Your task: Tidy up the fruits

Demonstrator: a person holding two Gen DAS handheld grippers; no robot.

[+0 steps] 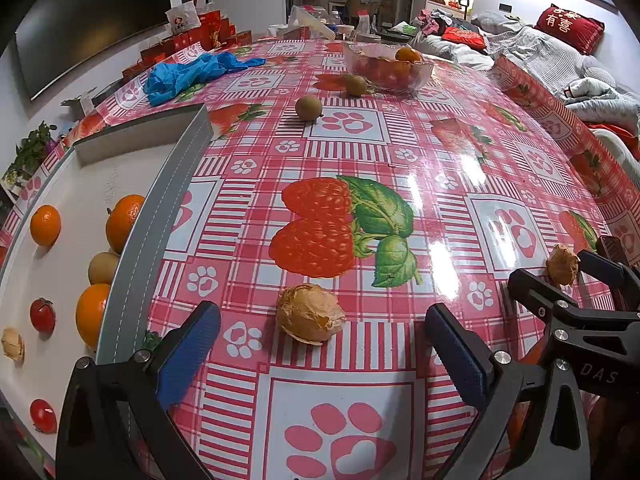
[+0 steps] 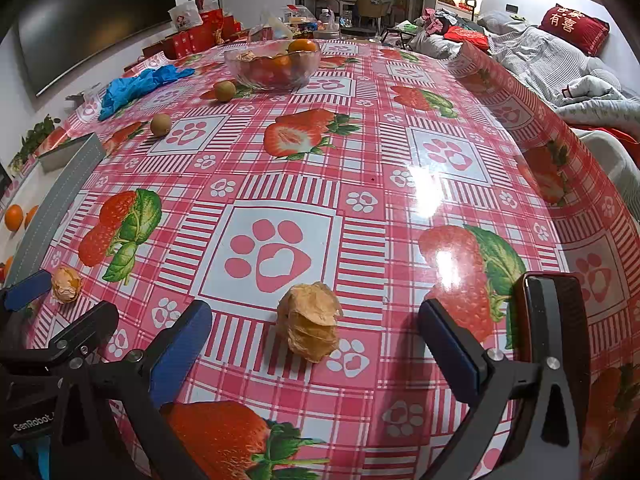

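Clutter away from the fruit
Crumpled blue gloves (image 1: 188,74) lie on the counter (image 1: 440,168); a red cushion (image 1: 570,26) rests on the sofa (image 1: 552,56).

Table (image 2: 360,184) w/ glossy red-and-white plaid cloth, strawberry and paw prints, glare patches on the right side. Directly on it: glass bowl (image 2: 272,68) of fruit at the far end; two brown round fruits, one (image 2: 224,91) just beside the bowl, other (image 2: 161,124) nearer, apart from it. Blue gloves (image 2: 136,84) crumpled far left. White tray w/ grey rim (image 1: 160,216) along the left edge, holding oranges (image 1: 45,225), small red fruits (image 1: 42,314) and a husked one. Two papery husked fruits near the front: one (image 1: 310,314) by the tray side, one (image 2: 310,326) further right, well apart.
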